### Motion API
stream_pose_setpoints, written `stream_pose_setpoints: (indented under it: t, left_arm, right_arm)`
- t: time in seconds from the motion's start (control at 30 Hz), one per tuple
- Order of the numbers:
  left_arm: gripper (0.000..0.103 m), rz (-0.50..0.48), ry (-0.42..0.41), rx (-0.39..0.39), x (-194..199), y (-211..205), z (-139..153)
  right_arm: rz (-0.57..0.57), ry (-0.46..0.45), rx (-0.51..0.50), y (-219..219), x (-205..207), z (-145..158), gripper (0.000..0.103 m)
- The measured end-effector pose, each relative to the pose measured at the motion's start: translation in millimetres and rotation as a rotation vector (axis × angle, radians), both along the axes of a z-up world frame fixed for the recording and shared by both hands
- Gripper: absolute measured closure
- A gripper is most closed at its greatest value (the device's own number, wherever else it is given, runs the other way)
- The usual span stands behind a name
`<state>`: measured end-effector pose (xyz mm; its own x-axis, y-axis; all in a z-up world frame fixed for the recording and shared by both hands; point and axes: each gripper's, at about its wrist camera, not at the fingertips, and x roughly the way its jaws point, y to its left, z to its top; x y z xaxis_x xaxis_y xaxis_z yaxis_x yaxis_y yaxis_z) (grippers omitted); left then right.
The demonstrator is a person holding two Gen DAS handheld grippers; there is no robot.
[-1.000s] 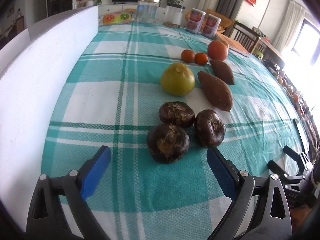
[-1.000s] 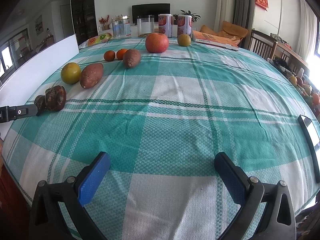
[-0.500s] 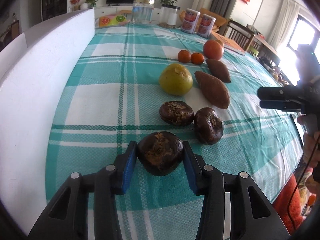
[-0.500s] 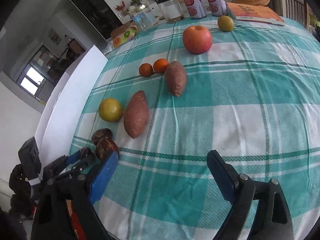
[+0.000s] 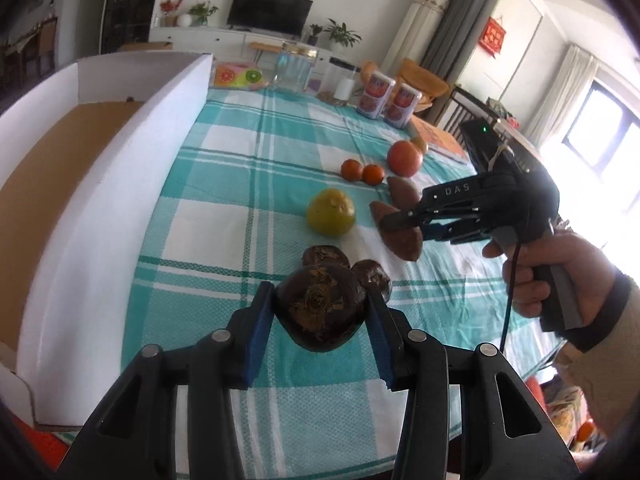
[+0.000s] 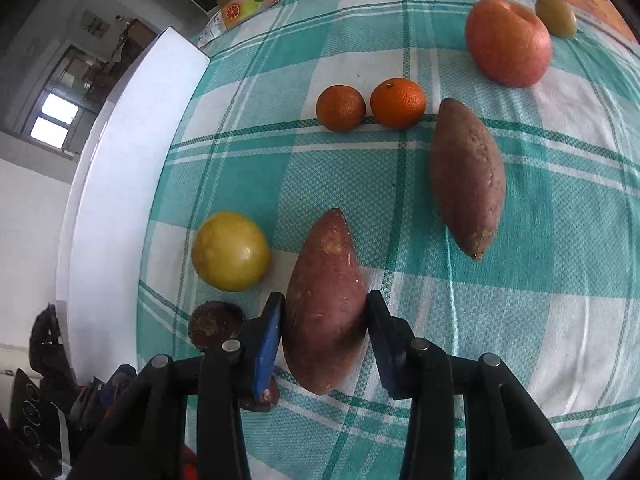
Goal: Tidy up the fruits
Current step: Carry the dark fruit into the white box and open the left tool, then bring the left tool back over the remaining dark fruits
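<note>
Both grippers tilt down over the desk point(image 5: 248, 184) — left gripper point(image 5: 320, 316) clamps a dark fruit point(image 5: 320, 312) aloft, right gripper point(image 6: 324, 328) jaws closing around a sweet potato point(image 6: 326, 300).

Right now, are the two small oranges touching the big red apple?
No, the two small oranges sit side by side, with bare tablecloth between them and the red apple.

In the right wrist view, a yellow-green round citrus fruit point(image 6: 231, 251) lies at the left, just beside a reddish sweet potato point(image 6: 326, 304) standing between the two blue pads at lower centre. Up and right lies a second, browner sweet potato point(image 6: 467, 176), with two small orange mandarins point(image 6: 370, 106) side by side above it to the left, and a large red apple point(image 6: 509, 42) at upper right. A white cardboard box point(image 6: 132, 168) runs along the left edge of the teal checked tablecloth point(image 6: 560, 280).
</note>
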<state>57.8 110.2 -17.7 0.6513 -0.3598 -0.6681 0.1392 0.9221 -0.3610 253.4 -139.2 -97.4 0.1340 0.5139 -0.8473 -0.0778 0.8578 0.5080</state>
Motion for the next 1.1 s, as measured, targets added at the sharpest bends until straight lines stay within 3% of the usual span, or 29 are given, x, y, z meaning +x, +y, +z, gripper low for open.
stream_pose_setpoints:
  t: [0.07,0.13,0.2,0.27,0.37,0.47,0.63,0.7,0.73,0.8,0.9,1.0,1.1]
  left_arm:
    - [0.057,0.056,-0.057,-0.038,-7,28,32]
    - [0.057,0.154,-0.105,-0.001,-10,61,59]
    - [0.057,0.276,-0.116,0.068,-8,96,72]
    - [0.057,0.394,-0.073,0.133,-2,130,69]
    - [0.057,0.511,0.027,0.212,7,169,47]
    - [0.057,0.569,0.108,0.249,6,190,22]
    - [0.056,0.6,0.133,0.259,-5,200,11]
    - [0.053,0.604,0.13,0.274,-5,198,12]
    - [0.049,0.606,0.127,0.283,-4,196,14]
    - [0.028,0.615,0.102,0.297,-3,189,19]
    - [0.022,0.586,0.028,0.292,-2,168,32]
    - [0.015,0.489,-0.047,0.242,-3,128,41]
    - [0.013,0.339,-0.084,0.175,-1,77,37]
  right_arm:
    - [-0.012,-0.004,0.166,3,-4,23,0.061]
    - [0.027,-0.016,0.301,31,-7,52,0.061]
    - [0.117,-0.06,0.369,80,-13,83,0.061]
    - [0.228,-0.116,0.385,141,-25,107,0.061]
    - [0.388,-0.184,0.348,232,-48,120,0.061]
    - [0.491,-0.23,0.244,302,-69,106,0.061]
    - [0.575,-0.289,0.05,360,-86,71,0.06]
    - [0.553,-0.302,0.047,357,-85,68,0.059]
    - [0.538,-0.315,0.053,351,-84,70,0.053]
    - [0.506,-0.357,0.072,330,-83,82,0.045]
    - [0.456,-0.481,0.054,276,-88,109,0.039]
    - [0.35,-0.604,-0.032,204,-95,118,0.023]
    - [0.222,-0.657,-0.169,120,-102,99,0.021]
